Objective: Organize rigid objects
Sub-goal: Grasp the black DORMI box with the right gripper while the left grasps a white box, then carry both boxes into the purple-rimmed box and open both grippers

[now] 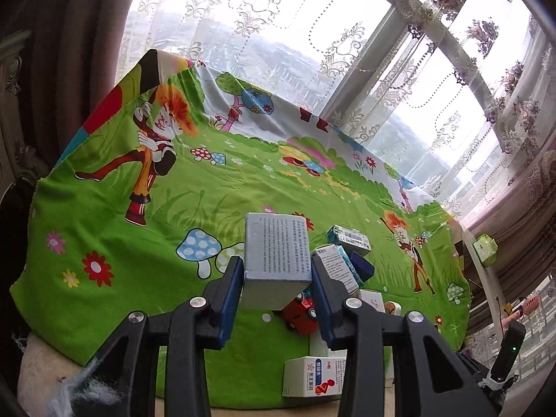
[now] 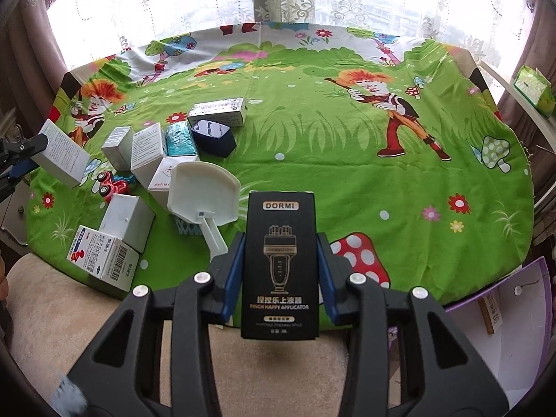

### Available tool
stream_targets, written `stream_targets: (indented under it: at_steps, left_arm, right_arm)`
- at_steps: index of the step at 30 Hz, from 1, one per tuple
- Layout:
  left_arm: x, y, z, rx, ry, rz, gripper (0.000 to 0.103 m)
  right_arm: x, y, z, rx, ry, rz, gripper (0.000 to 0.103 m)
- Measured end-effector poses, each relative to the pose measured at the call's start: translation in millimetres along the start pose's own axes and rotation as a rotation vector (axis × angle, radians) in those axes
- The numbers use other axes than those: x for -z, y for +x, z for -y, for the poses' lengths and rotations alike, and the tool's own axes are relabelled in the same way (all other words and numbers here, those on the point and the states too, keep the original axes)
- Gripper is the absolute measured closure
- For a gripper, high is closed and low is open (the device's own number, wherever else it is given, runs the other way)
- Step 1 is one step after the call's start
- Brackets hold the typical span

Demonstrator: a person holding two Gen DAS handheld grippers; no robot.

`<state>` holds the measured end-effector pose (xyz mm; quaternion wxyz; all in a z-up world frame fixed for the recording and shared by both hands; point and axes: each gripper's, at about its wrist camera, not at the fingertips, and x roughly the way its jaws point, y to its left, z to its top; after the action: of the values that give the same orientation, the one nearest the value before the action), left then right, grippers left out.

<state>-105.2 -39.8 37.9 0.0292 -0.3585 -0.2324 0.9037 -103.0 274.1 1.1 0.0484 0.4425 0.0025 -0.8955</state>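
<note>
My left gripper (image 1: pixel 276 271) is shut on a grey box with printed text (image 1: pixel 276 250) and holds it above the green cartoon cloth (image 1: pixel 104 215). The same box (image 2: pixel 64 154) and the left gripper's fingers (image 2: pixel 31 146) show at the left edge of the right wrist view. My right gripper (image 2: pixel 279 260) is shut on a black DORMI box (image 2: pixel 279 264), held upright over the table's near edge. A pile of small boxes (image 2: pixel 146 149), a red toy car (image 2: pixel 113 182) and a white plastic scoop (image 2: pixel 205 194) lie on the cloth at the left.
A red-and-white medicine box (image 2: pixel 100 255) sits at the cloth's near left edge, also in the left wrist view (image 1: pixel 314 377). A green tissue pack (image 2: pixel 533 88) stands on the sill at the right. Lace curtains hang behind. A purple-edged open box (image 2: pixel 504 312) stands at lower right.
</note>
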Motion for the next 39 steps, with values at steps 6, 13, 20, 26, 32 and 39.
stream_targets:
  at_steps: [6,13,20,26,32,39]
  left_arm:
    - [19,-17,17,0.098,-0.003,-0.014,0.064]
    - [38,-24,46,0.230,0.006,-0.065,0.064]
    - [61,-21,88,0.370,0.062,-0.154,0.064]
    - [87,-12,127,0.493,0.109,-0.273,0.064]
    - [117,-6,166,0.595,0.193,-0.393,0.064]
    - [153,2,206,0.682,0.263,-0.536,0.064]
  right_arm:
    - [13,-23,3,0.007,0.008,0.034,0.060]
    - [26,-53,21,0.009,0.059,0.059,0.060]
    - [47,-79,56,0.047,0.127,0.061,0.060]
    - [66,-100,91,0.092,0.182,0.062,0.060]
    - [76,-116,125,0.147,0.242,0.062,0.060]
    - [91,-136,154,0.204,0.272,0.062,0.060]
